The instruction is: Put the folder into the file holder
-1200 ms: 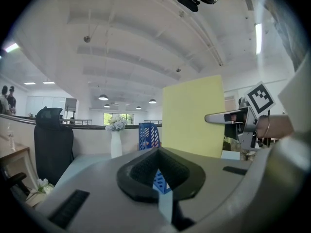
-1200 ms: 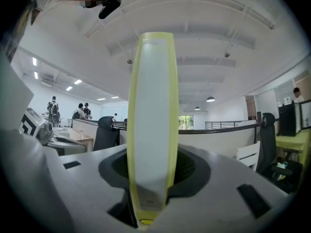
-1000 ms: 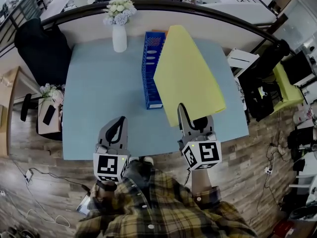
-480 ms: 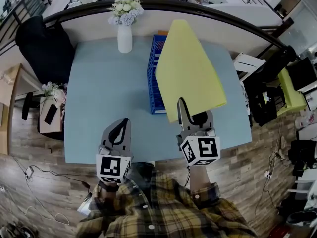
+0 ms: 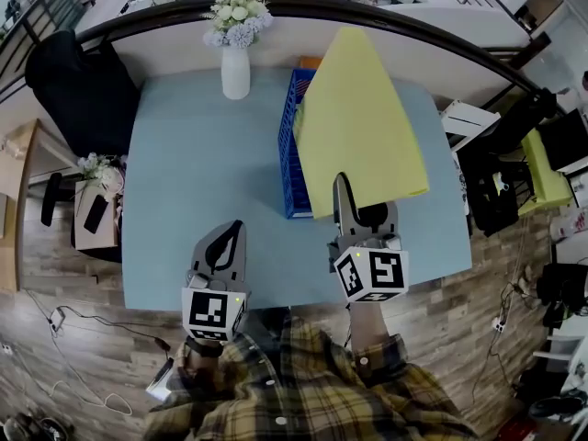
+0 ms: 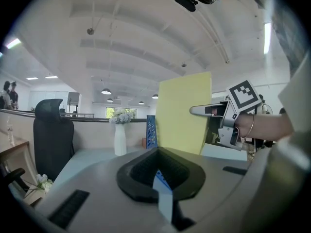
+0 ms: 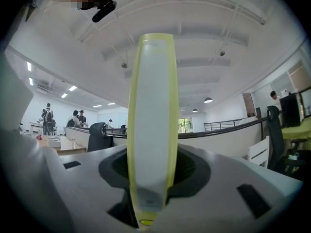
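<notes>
A large yellow folder (image 5: 363,127) stands up off the light blue table (image 5: 184,173), its near bottom edge pinched by my right gripper (image 5: 352,202), which is shut on it. In the right gripper view the folder (image 7: 150,125) rises edge-on between the jaws. Just left of the folder a blue file holder (image 5: 292,154) stands lengthwise on the table, and the folder's left edge overlaps it in the head view. My left gripper (image 5: 230,232) hovers near the table's front edge, shut and empty. From its own view I see the folder (image 6: 182,113), the right gripper (image 6: 201,110) and the file holder (image 6: 151,130).
A white vase of flowers (image 5: 236,62) stands at the table's far edge, left of the file holder. A black chair (image 5: 78,90) is off the far left corner. A low side table (image 5: 92,200) sits on the floor at left. Desks and clutter (image 5: 514,173) crowd the right.
The right gripper and folder have edged slightly farther over the table, staying beside the file holder. The left gripper has barely moved.
</notes>
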`<state>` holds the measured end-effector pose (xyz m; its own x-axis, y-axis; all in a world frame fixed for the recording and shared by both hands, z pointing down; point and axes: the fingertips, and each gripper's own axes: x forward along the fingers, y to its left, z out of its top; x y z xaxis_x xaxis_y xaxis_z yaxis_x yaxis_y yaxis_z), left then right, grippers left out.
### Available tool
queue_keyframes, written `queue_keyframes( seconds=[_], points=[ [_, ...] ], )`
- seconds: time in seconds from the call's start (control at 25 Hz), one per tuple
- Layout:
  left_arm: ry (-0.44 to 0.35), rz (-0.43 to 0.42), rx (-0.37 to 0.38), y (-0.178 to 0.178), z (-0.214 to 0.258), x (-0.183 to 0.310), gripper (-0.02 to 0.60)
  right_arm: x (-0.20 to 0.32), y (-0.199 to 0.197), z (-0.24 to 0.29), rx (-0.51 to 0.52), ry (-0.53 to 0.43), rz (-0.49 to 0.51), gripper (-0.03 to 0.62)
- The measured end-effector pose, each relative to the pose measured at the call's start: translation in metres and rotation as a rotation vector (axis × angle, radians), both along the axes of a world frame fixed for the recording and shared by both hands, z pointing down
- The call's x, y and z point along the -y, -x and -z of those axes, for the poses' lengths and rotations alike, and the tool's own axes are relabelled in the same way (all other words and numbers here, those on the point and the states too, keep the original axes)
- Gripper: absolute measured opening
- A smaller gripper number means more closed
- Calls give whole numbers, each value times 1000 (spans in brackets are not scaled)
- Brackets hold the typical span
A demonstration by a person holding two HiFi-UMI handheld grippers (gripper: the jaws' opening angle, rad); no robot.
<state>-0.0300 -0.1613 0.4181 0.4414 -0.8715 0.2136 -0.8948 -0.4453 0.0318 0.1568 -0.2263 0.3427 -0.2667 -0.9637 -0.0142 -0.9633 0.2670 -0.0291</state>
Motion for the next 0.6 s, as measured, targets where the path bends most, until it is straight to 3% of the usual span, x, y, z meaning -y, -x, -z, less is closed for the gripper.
queue_keyframes(
  seconds=[0.6],
  points=[
    [25, -4, -7, 3, -9, 15, -6, 24, 13, -11, 20, -10, -21, 166]
  ],
)
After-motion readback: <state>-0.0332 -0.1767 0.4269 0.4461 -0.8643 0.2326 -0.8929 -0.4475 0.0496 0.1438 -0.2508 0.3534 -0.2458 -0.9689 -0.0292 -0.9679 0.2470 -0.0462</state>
